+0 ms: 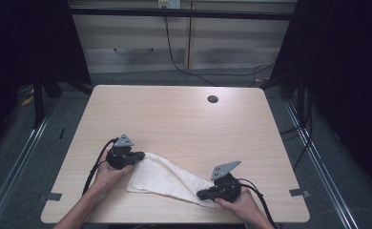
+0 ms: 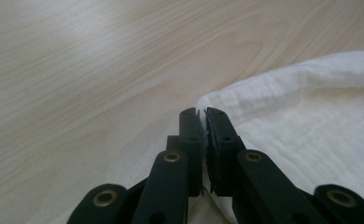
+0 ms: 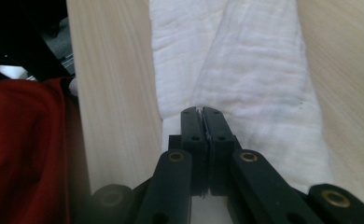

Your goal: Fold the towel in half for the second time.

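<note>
Fingers (image 2: 216,140) of our left gripper (image 2: 203,114) are pressing together on the corner of the white cloth (image 2: 311,121), a thin edge of fabric showing between the pads in the left gripper view. Seen from above, we are holding that left gripper (image 1: 137,156) at the cloth's (image 1: 162,176) left end, with our left hand (image 1: 105,174) wrapping its body from behind and its cable looping back toward the counter's near edge.

On the other side, the fingers (image 3: 217,135) of our right gripper (image 3: 202,112) are likewise clamping shut on the cloth (image 3: 245,70); a sliver of fabric is sitting in the seam between the pads in the right gripper view. In the high view we are gripping that right gripper (image 1: 204,194) with our right hand (image 1: 239,205) close to the near edge of the counter (image 1: 174,114).

Between the two grippers the cloth is lying on the pale wooden counter, running at a slant from the left gripper down to the right one. Its left part is spreading wide and flat, while toward the right it is narrowing into a folded, rumpled band. A round cable hole (image 1: 212,99) is sitting in the counter toward the far right, well apart from the cloth. Beyond the counter's edge in the right gripper view, red fabric (image 3: 26,154) is showing.
</note>
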